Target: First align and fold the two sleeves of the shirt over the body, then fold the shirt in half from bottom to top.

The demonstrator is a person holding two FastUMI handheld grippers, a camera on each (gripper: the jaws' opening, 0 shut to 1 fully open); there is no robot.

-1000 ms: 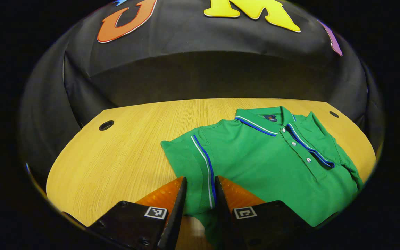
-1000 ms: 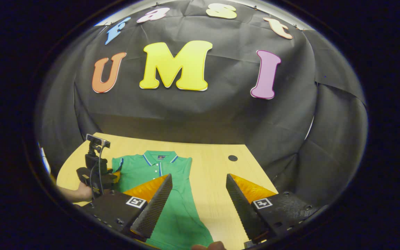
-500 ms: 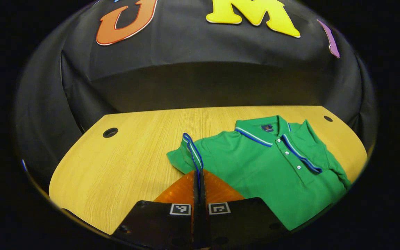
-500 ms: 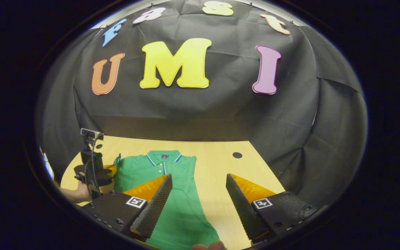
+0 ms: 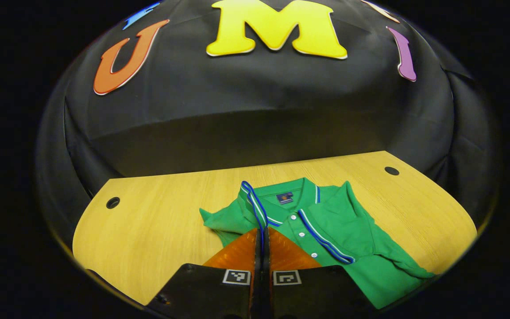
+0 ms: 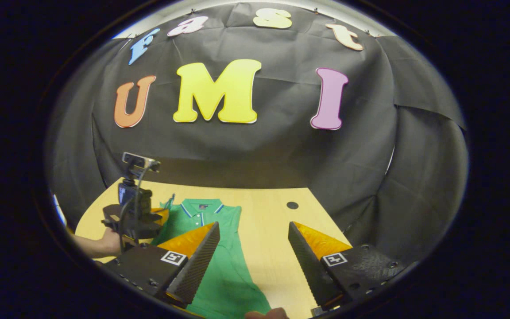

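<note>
Left gripper view: left tongs (image 5: 261, 241) at 6 o'clock, fingers pressed together & clamped on the sleeve (image 5: 251, 199) cuff w/ blue-white trim; cuff lifted off the table (image 5: 157, 226), standing up as a loop just above the fingertips; green polo shirt (image 5: 348, 248) lies face-up on the table from centre toward 4 o'clock, collar (image 5: 288, 197) near centre, button placket running toward 5 o'clock; other sleeve already lies folded over the body on the 3 o'clock side; bare wood open from 7 to 10 o'clock & a strip behind the collar to the far edge; far table edge meets the black cloth wall (image 5: 255, 115) at 12; 2 round cable holes, 1 at 9 o'clock (image 5: 113, 203), 1 at 2 o'clock (image 5: 391, 170); 3 buttons countable on the placket.

Right gripper view: right tongs (image 6: 254, 248) at 6 o'clock, fingers wide apart, holding nothing, above the table (image 6: 264, 221); shirt (image 6: 219, 266) runs from 9 o'clock centre down to 6, its right edge passing under the near finger (image 6: 195, 263); bare wood between shirt edge & the 3 o'clock table edge; 1 cable hole (image 6: 292, 205) just past centre; left tongs (image 6: 160, 217) seen farther off at 8 o'clock, w/ camera on top, held by a hand (image 6: 111, 241); whether they're closed can't be told here; a fingertip (image 6: 266, 313) shows at the very bottom; cloth wall (image 6: 370, 177) wraps round the table from 9 through 12 to 3.
</note>
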